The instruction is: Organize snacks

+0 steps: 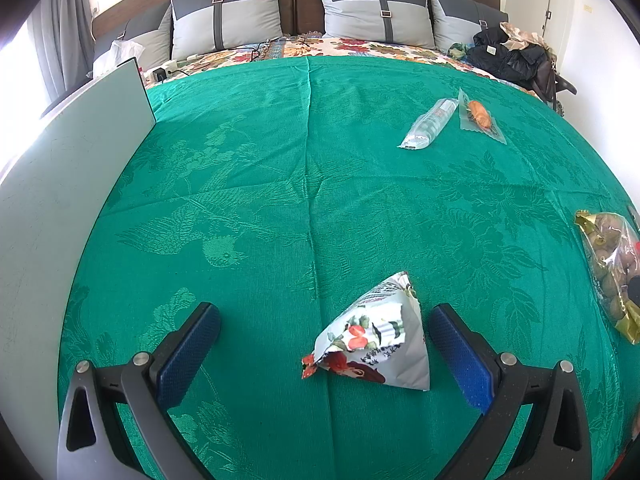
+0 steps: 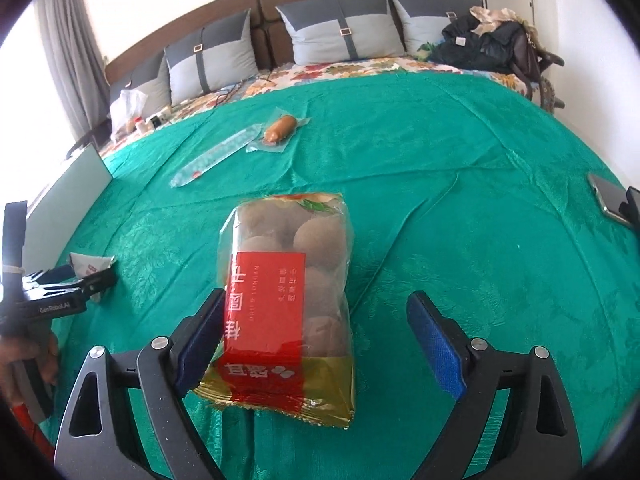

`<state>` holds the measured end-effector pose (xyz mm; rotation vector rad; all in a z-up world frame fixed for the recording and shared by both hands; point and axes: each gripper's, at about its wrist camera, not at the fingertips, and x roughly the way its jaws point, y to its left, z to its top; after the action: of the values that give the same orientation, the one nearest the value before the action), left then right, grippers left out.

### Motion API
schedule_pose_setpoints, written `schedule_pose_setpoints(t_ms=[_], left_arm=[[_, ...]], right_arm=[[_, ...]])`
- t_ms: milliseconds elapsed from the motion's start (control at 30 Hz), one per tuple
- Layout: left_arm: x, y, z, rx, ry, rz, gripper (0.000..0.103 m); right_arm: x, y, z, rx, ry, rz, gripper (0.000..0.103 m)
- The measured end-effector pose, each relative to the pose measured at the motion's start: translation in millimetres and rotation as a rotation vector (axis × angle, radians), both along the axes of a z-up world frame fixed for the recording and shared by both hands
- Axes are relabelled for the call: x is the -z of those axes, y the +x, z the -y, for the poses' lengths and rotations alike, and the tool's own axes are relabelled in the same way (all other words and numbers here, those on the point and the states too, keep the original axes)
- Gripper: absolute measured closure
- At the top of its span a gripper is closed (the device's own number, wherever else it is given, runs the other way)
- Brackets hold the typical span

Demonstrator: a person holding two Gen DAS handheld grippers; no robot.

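**Two open grippers, four snacks on the green spread**

Both grippers stand spread wide over the green bedspread (image 1: 280,184). The left gripper (image 1: 325,350) has its blue pads on either side of a small white triangular snack packet (image 1: 378,340), which lies on the cloth nearer the right pad; neither pad touches it. The right gripper (image 2: 316,344) frames a clear bag of dried longan (image 2: 288,300) with a red label and gold foot. The bag lies flat on the cloth, close against the left finger (image 2: 200,332), whether touching cannot be told, and well apart from the right one; no grip is on it.

At the left edge of the right wrist view, a hand (image 2: 24,360) holds the left gripper over the triangular packet.

Farther out, near mid-bed, a long clear tube of sweets (image 1: 430,124) lies just beside a vacuum-packed sausage (image 1: 480,116). A grey-white board (image 1: 72,184) runs along the left side of the bed, and a phone (image 2: 608,200) lies at the right edge.

Beyond the green cloth, a floral sheet (image 1: 360,48), four grey cushions (image 1: 228,20) against a brown headboard, and dark clothing (image 1: 512,56) piled at the far right.
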<state>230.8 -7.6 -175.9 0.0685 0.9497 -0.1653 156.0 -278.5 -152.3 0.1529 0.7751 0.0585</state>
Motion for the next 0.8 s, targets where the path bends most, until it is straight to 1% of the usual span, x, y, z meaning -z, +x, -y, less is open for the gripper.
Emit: schedule_pose_setpoints(t_ms=[100,167,233,267,300,367,800], left_arm=[[0,0,0,0.0,0.0,0.0,0.0],[0,0,0,0.0,-0.001,0.0,0.0],[0,0,0,0.0,-0.001,0.0,0.0],[0,0,0,0.0,-0.001,0.0,0.0],[0,0,0,0.0,-0.001,0.0,0.0],[0,0,0,0.0,-0.001,0.0,0.0],[0,0,0,0.0,-0.001,0.0,0.0]], right_arm=[[-5,11,-8,-0.041,-0.014,-0.032,0.012],[3,25,-14,-0.063,-0.062,-0.108,0.012],[19,35,-18,-0.084,-0.125,-0.181,0.012],[24,34,-20,-0.089,-0.17,-0.176,0.01],[25,30,-21,-0.101,-0.192,-0.145,0.011],[27,28,-16,-0.095,-0.164,-0.136,0.01],[25,27,-17,-0.09,-0.17,-0.14,0.009]])
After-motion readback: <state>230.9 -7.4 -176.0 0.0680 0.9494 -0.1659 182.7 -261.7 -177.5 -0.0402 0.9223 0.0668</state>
